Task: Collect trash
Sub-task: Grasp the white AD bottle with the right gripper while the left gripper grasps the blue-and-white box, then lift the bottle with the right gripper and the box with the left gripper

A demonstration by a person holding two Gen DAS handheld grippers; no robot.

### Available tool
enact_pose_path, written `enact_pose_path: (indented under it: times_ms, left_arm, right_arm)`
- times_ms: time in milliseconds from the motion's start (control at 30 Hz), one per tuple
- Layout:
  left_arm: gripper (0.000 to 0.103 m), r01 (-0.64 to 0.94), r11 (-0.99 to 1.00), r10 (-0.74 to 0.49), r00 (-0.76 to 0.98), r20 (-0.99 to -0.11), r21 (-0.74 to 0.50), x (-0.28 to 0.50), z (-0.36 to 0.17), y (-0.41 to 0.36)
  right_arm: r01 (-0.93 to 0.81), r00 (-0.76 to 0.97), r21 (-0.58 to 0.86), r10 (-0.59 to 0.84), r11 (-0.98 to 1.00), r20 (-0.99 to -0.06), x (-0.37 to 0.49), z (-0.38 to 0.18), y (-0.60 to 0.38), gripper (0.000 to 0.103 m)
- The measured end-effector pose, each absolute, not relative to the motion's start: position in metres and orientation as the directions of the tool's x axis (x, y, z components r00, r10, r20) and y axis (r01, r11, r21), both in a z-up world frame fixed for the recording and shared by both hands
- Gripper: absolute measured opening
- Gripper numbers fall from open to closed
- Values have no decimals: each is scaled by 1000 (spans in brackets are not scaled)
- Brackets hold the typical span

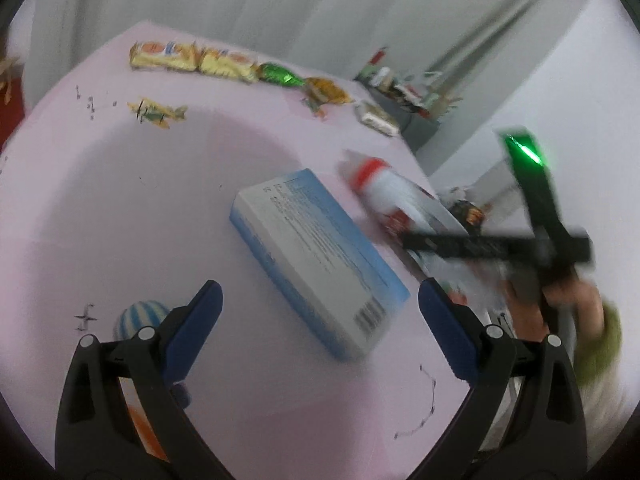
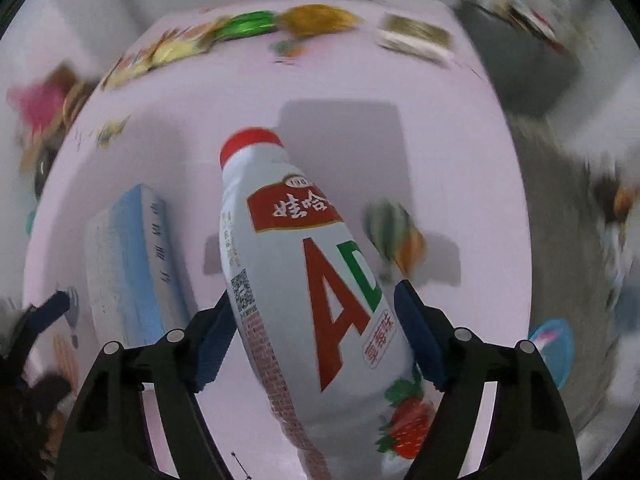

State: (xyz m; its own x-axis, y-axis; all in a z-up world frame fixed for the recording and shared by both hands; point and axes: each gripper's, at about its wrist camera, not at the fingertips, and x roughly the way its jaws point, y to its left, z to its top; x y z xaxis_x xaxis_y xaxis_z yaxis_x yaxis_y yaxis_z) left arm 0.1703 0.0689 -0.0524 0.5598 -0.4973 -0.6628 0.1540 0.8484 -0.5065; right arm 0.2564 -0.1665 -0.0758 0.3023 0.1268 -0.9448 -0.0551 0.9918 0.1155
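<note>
A white drink bottle (image 2: 304, 264) with a red cap and a red and green label sits tilted between the fingers of my right gripper (image 2: 316, 300). Both blue pads press on its sides, so the gripper is shut on it. In the left wrist view the same bottle (image 1: 380, 184) shows blurred near the table's right edge. A blue and white carton (image 1: 316, 252) lies flat on the pink table (image 1: 120, 200). My left gripper (image 1: 320, 286) hovers over the carton's near end, open, with nothing between its pads. The carton (image 2: 132, 264) lies left of the bottle.
Several snack wrappers (image 1: 192, 56) line the table's far edge, with a green one (image 1: 280, 74) among them. A small wrapper (image 1: 156, 114) lies alone. A striped ball (image 1: 140, 316) sits by my left finger. A hand with a green sleeve (image 1: 600, 328) is at the right.
</note>
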Motion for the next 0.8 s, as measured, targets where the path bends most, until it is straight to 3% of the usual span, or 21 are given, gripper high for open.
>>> enact_pose_path:
  times_ms: [167, 533, 800]
  left_arm:
    - [94, 31, 871, -422, 559, -713, -491, 196, -58, 52]
    - [94, -103, 961, -154, 576, -803, -257, 220, -65, 7]
    - [94, -67, 988, -79, 568, -819, -142, 234, -71, -13]
  right_arm:
    - [123, 358, 265, 206, 956, -911, 213, -80, -211, 74]
    - [236, 444, 543, 407, 806, -798, 149, -90, -256, 80]
    - [238, 486, 573, 415, 784, -769, 136, -91, -259, 81]
